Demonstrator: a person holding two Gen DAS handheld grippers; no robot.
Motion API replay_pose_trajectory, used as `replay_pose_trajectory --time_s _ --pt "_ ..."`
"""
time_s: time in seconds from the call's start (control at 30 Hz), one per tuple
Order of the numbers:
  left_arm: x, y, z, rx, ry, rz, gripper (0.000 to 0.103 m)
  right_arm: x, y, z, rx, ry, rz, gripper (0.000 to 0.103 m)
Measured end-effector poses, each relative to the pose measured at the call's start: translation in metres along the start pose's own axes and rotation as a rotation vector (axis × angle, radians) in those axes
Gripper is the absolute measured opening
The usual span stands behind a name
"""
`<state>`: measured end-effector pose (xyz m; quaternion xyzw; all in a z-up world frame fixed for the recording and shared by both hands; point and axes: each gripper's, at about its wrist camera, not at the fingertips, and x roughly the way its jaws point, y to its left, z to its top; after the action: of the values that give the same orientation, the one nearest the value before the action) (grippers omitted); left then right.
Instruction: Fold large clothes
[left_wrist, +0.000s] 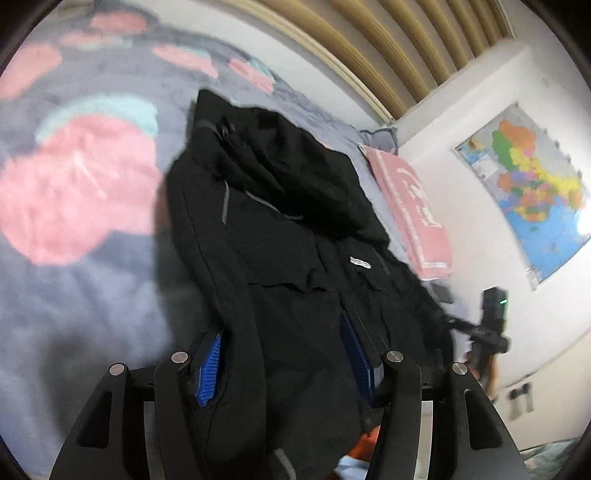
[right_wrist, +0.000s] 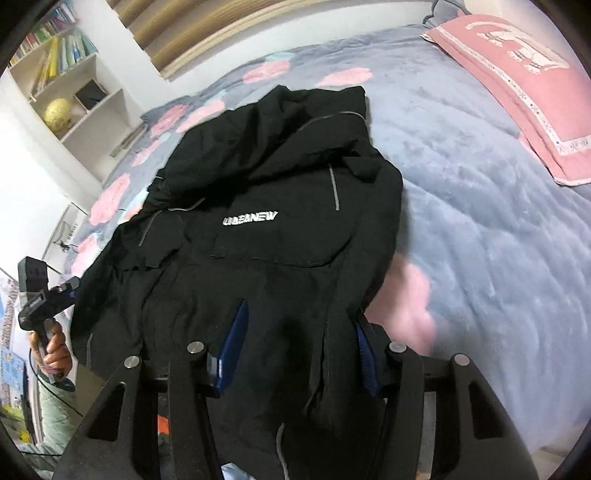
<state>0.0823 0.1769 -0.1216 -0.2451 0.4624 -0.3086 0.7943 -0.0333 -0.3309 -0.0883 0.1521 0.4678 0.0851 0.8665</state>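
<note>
A large black hooded jacket (left_wrist: 277, 221) lies spread on the bed, hood at the far end, with white lettering on its chest (right_wrist: 249, 220). In the left wrist view, my left gripper (left_wrist: 284, 362) has its blue pads (left_wrist: 210, 369) closed on a thick bunch of the jacket's near edge. In the right wrist view, my right gripper (right_wrist: 299, 350) likewise has jacket (right_wrist: 277, 184) cloth bunched between its blue pads (right_wrist: 232, 343), and the hem hangs down past the fingers. Each gripper shows small in the other's view: the right gripper (left_wrist: 487, 332) and the left gripper (right_wrist: 44, 295), the latter with a hand (right_wrist: 51, 354) on its handle.
The bed cover (left_wrist: 92, 277) is grey-blue plush with pink patches. A pink pillow (right_wrist: 517, 85) lies at the head end, right of the jacket. A wall map (left_wrist: 532, 184) hangs beyond it. A white bookshelf (right_wrist: 66, 74) stands past the bed's left side.
</note>
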Motion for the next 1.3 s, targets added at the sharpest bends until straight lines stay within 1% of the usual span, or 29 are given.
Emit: replay_pose_trajectory --time_s 0.03,0.1,0.2,0.37,0.43,0.5,0.57,0.6,0.63,0.67,0.73,0.77,0.83,0.87,0.9,0.93,1.0,1.07,1.13,1.23,1.27,1.3 --pt "0.006 0.007 -0.005 -0.027 0.013 -0.008 0.058 0.006 -0.002 -0.002 0.012 0.016 0.000 0.059" --pt "0.012 0.012 -0.018 -0.038 0.015 0.014 0.058 0.014 -0.004 -0.010 0.025 0.039 -0.014 0.059" --pt "0.004 0.012 -0.039 -0.035 0.008 0.023 0.058 0.018 -0.009 -0.026 0.021 0.071 -0.052 0.059" --pt "-0.010 0.003 -0.074 0.000 0.032 0.056 0.059 0.010 -0.015 -0.050 -0.002 0.115 -0.096 0.059" --pt "-0.017 0.002 -0.079 0.004 0.027 0.048 0.059 0.008 -0.014 -0.059 -0.009 0.131 -0.098 0.059" --pt "-0.023 -0.002 -0.073 -0.026 -0.016 -0.056 0.059 0.001 -0.011 -0.058 0.005 0.108 -0.058 0.059" --pt "-0.027 -0.014 -0.058 -0.022 -0.087 -0.183 0.060 -0.007 -0.003 -0.049 0.007 0.065 0.010 0.059" --pt "-0.027 -0.018 -0.053 -0.015 -0.111 -0.208 0.060 -0.011 0.004 -0.043 0.000 0.034 0.055 0.059" --pt "-0.024 -0.021 -0.047 -0.007 -0.129 -0.221 0.061 -0.013 0.009 -0.039 -0.009 0.012 0.082 0.059" --pt "-0.019 -0.023 -0.045 -0.004 -0.127 -0.219 0.062 -0.013 0.014 -0.035 -0.018 -0.001 0.096 0.059" --pt "-0.004 -0.020 -0.049 -0.018 -0.081 -0.175 0.061 -0.007 0.018 -0.035 -0.025 0.008 0.101 0.060" --pt "0.001 -0.017 -0.056 -0.017 -0.060 -0.138 0.061 -0.003 0.017 -0.037 -0.019 0.019 0.095 0.060" --pt "0.008 -0.012 -0.073 -0.008 -0.020 -0.046 0.061 0.004 0.011 -0.047 -0.004 0.047 0.061 0.060" --pt "0.011 -0.011 -0.081 -0.002 -0.002 -0.013 0.061 0.006 0.005 -0.053 0.010 0.067 0.040 0.060" --pt "0.010 -0.009 -0.090 0.004 0.013 0.004 0.061 0.008 -0.001 -0.059 0.023 0.083 0.021 0.060" --pt "0.008 -0.009 -0.098 0.009 0.025 0.015 0.061 0.009 -0.007 -0.066 0.037 0.101 0.006 0.060" --pt "0.004 -0.013 -0.111 0.032 0.045 0.068 0.062 0.010 -0.016 -0.079 0.061 0.138 -0.015 0.060" --pt "0.003 -0.016 -0.117 0.055 0.043 0.125 0.062 0.008 -0.022 -0.089 0.071 0.164 -0.019 0.060" --pt "0.007 -0.014 -0.116 0.042 0.030 0.134 0.062 0.005 -0.023 -0.094 0.073 0.163 -0.006 0.060" --pt "0.012 -0.003 -0.109 -0.018 0.000 0.131 0.061 0.006 -0.019 -0.092 0.052 0.162 -0.012 0.060" --pt "0.013 -0.002 -0.106 -0.026 -0.020 0.133 0.049 0.008 -0.015 -0.090 0.045 0.150 -0.018 0.054" --pt "0.011 -0.003 -0.104 -0.023 -0.031 0.139 0.036 0.008 -0.012 -0.089 0.040 0.136 -0.023 0.051"
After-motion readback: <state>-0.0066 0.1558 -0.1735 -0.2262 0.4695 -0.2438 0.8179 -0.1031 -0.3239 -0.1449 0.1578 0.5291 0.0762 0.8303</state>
